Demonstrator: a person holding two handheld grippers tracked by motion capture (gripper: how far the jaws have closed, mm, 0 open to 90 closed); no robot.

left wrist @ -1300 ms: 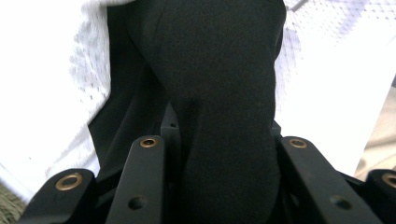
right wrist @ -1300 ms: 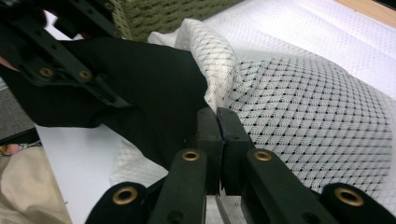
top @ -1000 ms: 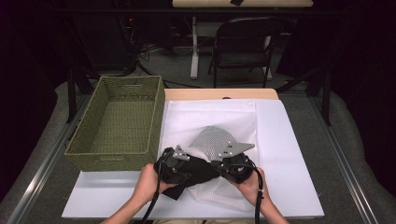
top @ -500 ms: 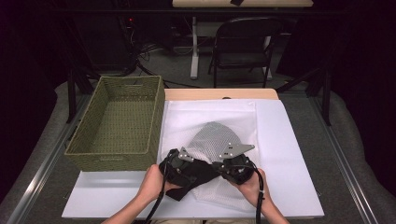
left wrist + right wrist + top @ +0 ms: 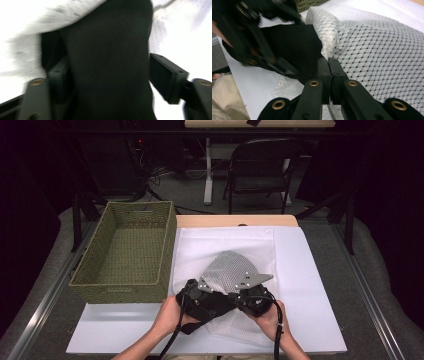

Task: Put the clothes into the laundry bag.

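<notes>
- A white mesh bag (image 5: 372, 47) is showing open-weave, perforated fabric.
- A black cloth (image 5: 107, 62) is looking matt and soft.
- The green basket (image 5: 125, 252) is showing rough woven fibre.

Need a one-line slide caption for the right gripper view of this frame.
Right gripper shut on the white mesh bag, holding its edge beside a black cloth.

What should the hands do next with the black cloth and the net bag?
Probably pull the left gripper back off the black cloth. Its jaws have just been opening and stand apart around the cloth, which already reaches into the white mesh bag's mouth. The right gripper is shut on the bag's edge, so it could keep holding while the left takes a new grip.
</notes>
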